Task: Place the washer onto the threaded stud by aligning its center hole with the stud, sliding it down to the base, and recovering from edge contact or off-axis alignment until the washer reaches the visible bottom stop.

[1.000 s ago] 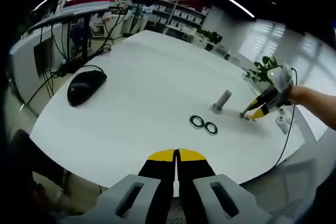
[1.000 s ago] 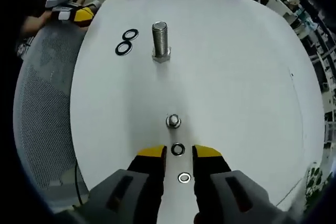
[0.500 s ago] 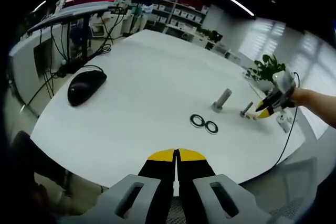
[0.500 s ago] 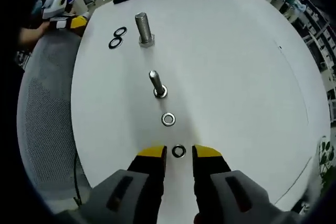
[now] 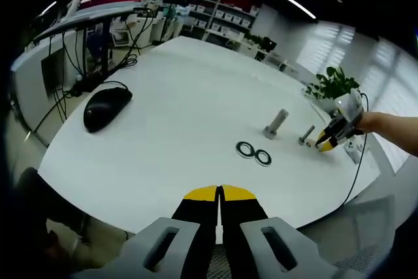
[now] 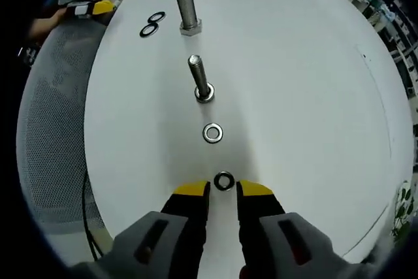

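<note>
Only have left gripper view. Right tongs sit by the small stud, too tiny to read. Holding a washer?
Observer: No. The right tongs are open; a silver washer lies ungripped on the table at their tips.
Operator: Any other washer?
Observer: Yes, a second washer lies flat between that one and the small stud.
Operator: Lined up?
Observer: Roughly. Both washers, the small stud and the big stud run in one line ahead of the tongs.

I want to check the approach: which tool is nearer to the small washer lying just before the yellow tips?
Right. The right tool has the small washer just ahead of its open tips. The left tool sits shut at the table's far edge.
</note>
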`<state>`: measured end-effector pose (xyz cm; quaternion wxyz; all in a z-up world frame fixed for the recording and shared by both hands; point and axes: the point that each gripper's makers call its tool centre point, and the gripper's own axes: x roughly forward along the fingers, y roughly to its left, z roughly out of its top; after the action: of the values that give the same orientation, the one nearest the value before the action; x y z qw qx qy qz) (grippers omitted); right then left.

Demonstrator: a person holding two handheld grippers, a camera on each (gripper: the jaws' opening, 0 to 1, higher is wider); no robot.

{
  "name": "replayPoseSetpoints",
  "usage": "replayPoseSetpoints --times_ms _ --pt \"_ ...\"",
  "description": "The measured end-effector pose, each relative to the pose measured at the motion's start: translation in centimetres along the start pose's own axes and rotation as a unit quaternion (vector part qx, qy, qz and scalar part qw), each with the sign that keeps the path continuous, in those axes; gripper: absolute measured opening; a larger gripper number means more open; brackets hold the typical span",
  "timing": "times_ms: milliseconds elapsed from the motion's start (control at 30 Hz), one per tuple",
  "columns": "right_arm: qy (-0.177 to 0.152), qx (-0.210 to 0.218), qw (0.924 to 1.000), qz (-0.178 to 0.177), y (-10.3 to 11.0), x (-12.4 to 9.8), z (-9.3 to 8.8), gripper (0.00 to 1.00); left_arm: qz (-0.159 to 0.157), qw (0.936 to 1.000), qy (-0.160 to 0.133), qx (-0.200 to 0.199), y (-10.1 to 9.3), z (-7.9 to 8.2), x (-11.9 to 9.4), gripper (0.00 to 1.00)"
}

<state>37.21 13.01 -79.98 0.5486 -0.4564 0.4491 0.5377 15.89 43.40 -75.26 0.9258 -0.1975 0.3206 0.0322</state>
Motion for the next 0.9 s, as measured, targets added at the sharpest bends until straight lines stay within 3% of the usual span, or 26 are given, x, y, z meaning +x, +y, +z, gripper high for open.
replayPoseSetpoints --times_ms 100,200,367,633,900 --pt "0.019 -0.041 0.9990 -0.004 0.29 0.05 0.12 0.18 0.000 1.0000 0.003 0.002 -0.02 -0.08 0.02 0.00" --pt "0.029 -0.027 0.9992 -0.006 0.09 0.29 0.15 0.16 0.001 1.0000 0.002 0.001 -0.01 -0.08 0.02 0.00" --pt "0.043 -0.043 0.9982 -0.005 0.07 0.26 0.03 0.15 0.001 1.0000 0.002 0.001 0.00 -0.04 0.00 0.00" --pt "0.037 -0.034 0.9987 -0.009 0.06 0.27 -0.01 0.13 0.002 1.0000 0.000 0.000 -0.02 0.01 -0.03 0.00" --pt "0.009 -0.013 0.9999 -0.004 -0.09 0.22 -0.03 0.13 0.003 1.0000 0.001 0.002 0.03 -0.01 -0.03 0.00"
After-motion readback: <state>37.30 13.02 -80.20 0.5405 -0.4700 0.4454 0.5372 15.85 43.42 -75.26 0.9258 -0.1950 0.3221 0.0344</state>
